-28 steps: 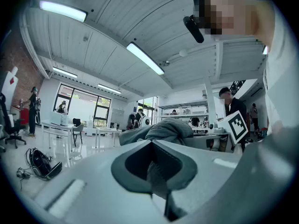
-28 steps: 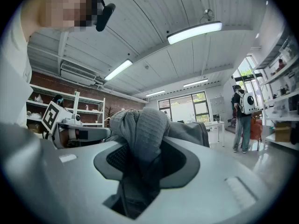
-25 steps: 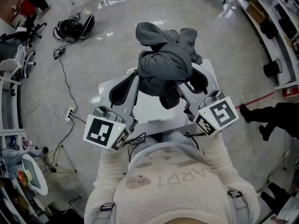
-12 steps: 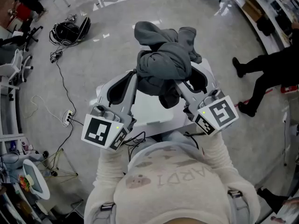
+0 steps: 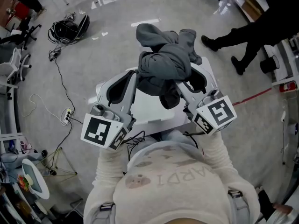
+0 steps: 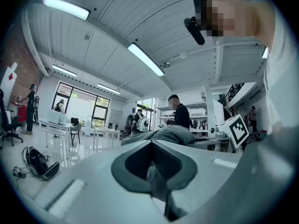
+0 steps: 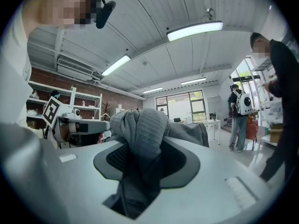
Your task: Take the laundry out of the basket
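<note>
A grey hooded garment (image 5: pixel 163 64) hangs bunched in the air between my two grippers, above a white box-like thing (image 5: pixel 152 108) that I cannot tell to be the basket. My left gripper (image 5: pixel 136 80) meets the garment's left side. In the left gripper view a fold of grey cloth (image 6: pixel 154 174) sits pinched between the jaws. My right gripper (image 5: pixel 180 85) holds the garment's right side. In the right gripper view a thick roll of the garment (image 7: pixel 140 125) bulges out over the closed jaws. Both grippers point level.
A person in dark clothes (image 5: pixel 243 31) walks across the shiny floor at the upper right. A black bag (image 5: pixel 70 27), cables and a power strip (image 5: pixel 69 113) lie on the floor at the left. Chairs stand at the far left, shelves along the right wall.
The person in dark clothes has walked from the right edge up towards the top right. Both grippers and the grey garment have stayed where they were.
</note>
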{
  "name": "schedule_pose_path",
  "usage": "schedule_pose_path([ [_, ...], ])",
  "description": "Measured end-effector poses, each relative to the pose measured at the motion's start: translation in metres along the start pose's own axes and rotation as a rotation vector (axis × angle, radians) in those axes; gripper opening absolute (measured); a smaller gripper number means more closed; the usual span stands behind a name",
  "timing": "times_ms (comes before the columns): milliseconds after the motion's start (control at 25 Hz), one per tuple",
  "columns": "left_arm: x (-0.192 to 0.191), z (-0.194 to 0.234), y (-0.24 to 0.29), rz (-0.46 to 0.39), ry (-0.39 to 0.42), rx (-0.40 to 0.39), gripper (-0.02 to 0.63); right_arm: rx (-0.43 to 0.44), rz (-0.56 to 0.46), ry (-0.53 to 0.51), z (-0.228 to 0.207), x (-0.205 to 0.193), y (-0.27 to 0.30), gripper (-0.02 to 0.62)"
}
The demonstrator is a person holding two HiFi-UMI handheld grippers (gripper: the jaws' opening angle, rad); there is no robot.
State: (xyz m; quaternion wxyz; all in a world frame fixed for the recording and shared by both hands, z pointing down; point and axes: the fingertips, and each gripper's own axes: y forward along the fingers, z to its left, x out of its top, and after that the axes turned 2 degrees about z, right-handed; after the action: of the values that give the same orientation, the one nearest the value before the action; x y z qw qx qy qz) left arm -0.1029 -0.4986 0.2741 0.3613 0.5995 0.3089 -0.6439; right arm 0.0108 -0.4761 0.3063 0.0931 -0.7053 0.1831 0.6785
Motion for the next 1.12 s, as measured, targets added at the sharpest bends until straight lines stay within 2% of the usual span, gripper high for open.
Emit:
schedule_pose_path([
  [160,-0.012,0.013,-0.009,0.02,-0.023,0.037,0.0,0.016,0.103,0.054,-0.001,-0.04,0.014,0.192],
  [440,-0.039,0.052,-0.058,0.077,-0.087,0.14,0.0,0.029,0.44,0.097,0.021,-0.167,0.052,0.2],
  [520,-0.047,0.066,-0.075,0.09,-0.103,0.161,0.0,0.004,0.593,0.072,0.024,-0.214,0.069,0.248],
  [600,-0.055,0.079,-0.091,0.102,-0.114,0.17,0.0,-0.035,0.763,-0.01,0.03,-0.258,0.078,0.265],
  [640,-0.061,0.084,-0.097,0.108,-0.12,0.171,0.0,-0.053,0.803,-0.042,0.036,-0.273,0.079,0.283],
  [680,-0.066,0.088,-0.103,0.114,-0.129,0.17,0.0,-0.073,0.793,-0.042,0.042,-0.279,0.079,0.29],
  [760,-0.076,0.095,-0.109,0.116,-0.148,0.167,0.0,-0.109,0.701,0.035,0.049,-0.275,0.079,0.296],
  [840,-0.079,0.1,-0.11,0.101,-0.163,0.162,0.0,-0.102,0.624,0.11,0.053,-0.26,0.081,0.332],
  [920,-0.076,0.097,-0.11,0.079,-0.17,0.146,0.0,-0.052,0.504,0.18,0.059,-0.226,0.082,0.334],
  [960,-0.074,0.093,-0.11,0.07,-0.169,0.134,0.0,-0.031,0.409,0.225,0.062,-0.199,0.079,0.326],
  [1000,-0.072,0.087,-0.109,0.061,-0.167,0.12,0.0,-0.021,0.295,0.271,0.062,-0.167,0.074,0.299],
  [1120,-0.066,0.072,-0.104,0.032,-0.157,0.089,0.0,-0.027,-0.048,0.378,0.051,-0.068,0.045,0.136],
])
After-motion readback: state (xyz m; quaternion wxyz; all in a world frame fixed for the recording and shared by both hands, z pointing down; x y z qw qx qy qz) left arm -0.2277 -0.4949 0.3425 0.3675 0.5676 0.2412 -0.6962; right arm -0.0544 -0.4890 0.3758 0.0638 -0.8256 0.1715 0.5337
